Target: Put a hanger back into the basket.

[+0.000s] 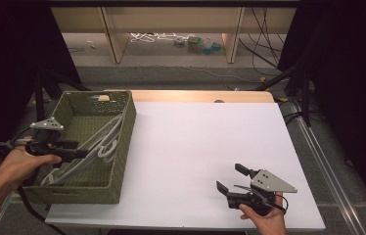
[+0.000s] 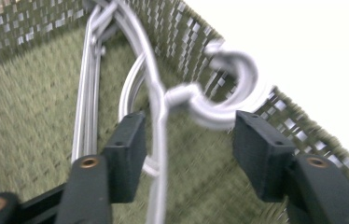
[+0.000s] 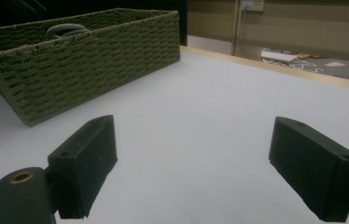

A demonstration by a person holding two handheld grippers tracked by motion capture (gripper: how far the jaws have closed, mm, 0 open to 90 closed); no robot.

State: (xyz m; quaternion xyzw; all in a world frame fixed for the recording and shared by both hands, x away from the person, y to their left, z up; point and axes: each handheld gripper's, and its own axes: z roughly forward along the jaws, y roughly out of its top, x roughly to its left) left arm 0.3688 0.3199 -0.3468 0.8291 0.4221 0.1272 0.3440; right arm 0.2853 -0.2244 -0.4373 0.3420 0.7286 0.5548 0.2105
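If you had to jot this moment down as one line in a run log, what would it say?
left gripper: open, inside green woven basket, jaws astride white hangers | right gripper: open, idle above white table | hangers not gripped yet

A lab or test room: black curtains (image 1: 5,44), loose cables (image 1: 151,36) on the floor, a bare white table (image 1: 210,147).

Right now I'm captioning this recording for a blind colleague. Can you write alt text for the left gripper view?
The open black jaws of the left hand-held gripper reach into a green woven basket, straddling a thin grey-white wire hanger whose curved hook rests against the basket wall. More hangers lie on the basket floor, and a white table shows beyond the rim.
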